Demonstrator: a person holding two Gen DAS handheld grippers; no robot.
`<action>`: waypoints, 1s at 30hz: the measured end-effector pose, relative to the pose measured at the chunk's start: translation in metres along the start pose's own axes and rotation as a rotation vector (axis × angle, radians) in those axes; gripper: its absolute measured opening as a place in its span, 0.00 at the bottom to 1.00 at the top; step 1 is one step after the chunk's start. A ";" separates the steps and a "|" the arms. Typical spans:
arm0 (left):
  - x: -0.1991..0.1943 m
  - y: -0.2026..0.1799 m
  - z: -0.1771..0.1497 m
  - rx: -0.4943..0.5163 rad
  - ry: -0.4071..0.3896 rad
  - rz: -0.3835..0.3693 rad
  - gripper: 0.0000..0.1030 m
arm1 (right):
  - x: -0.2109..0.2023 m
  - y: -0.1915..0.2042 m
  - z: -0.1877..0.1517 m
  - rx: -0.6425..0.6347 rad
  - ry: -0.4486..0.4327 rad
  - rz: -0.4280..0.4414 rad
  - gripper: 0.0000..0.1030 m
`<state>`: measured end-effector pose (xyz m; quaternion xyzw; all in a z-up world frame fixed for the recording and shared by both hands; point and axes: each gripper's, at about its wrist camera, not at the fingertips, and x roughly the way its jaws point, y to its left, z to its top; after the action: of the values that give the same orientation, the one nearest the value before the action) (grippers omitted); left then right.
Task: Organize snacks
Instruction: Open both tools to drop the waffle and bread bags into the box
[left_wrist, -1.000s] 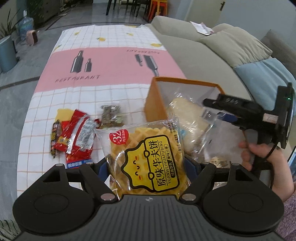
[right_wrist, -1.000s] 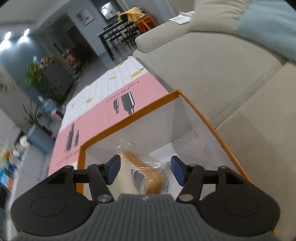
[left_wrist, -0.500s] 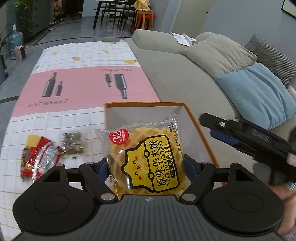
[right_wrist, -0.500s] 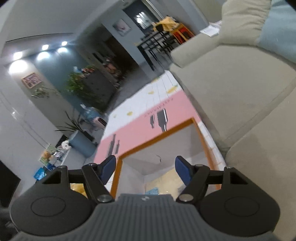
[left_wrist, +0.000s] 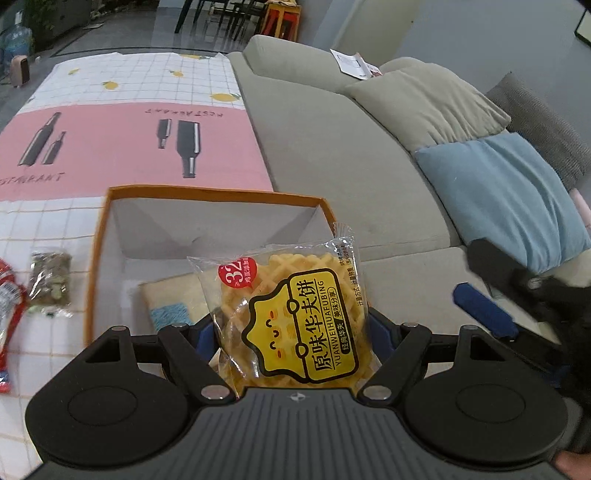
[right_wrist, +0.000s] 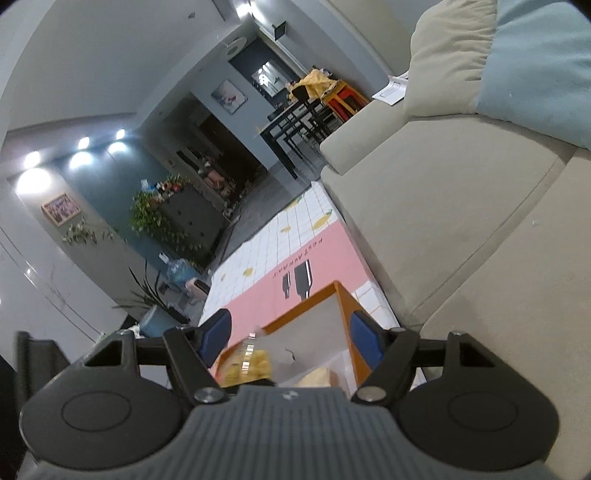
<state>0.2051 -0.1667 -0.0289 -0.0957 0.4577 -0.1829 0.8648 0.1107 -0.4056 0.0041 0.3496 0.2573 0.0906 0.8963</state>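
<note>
Now that the right hand-held gripper (right_wrist: 290, 341) has lifted out empty and wide, the left (left_wrist: 291, 332) grips waffles (left_wrist: 295, 314) over the box (left_wrist: 107, 229).

I see the box (left_wrist: 110, 236) on the mat (left_wrist: 122, 147), sofa (left_wrist: 332, 147) to its right, a nut packet (left_wrist: 50, 282) just left, a bread packet (left_wrist: 173, 299) inside.

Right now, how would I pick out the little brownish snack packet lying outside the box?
Find the orange-rimmed box on the checked cloth beside the sofa. Just left of its wall lies a small clear packet of brownish-green bits. Its neighbours further left are red wrappers.
</note>
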 end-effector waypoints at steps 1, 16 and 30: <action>0.005 0.000 0.001 0.002 0.004 0.006 0.88 | 0.000 -0.002 0.001 0.009 -0.005 0.001 0.69; 0.044 -0.018 0.007 0.141 -0.005 0.022 0.95 | 0.000 -0.016 0.007 0.146 -0.088 -0.056 0.69; 0.016 -0.026 -0.026 0.338 0.072 0.035 0.89 | 0.008 -0.013 0.005 0.133 -0.064 -0.070 0.68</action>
<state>0.1858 -0.1969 -0.0468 0.0657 0.4526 -0.2455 0.8547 0.1195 -0.4153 -0.0046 0.4017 0.2459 0.0305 0.8816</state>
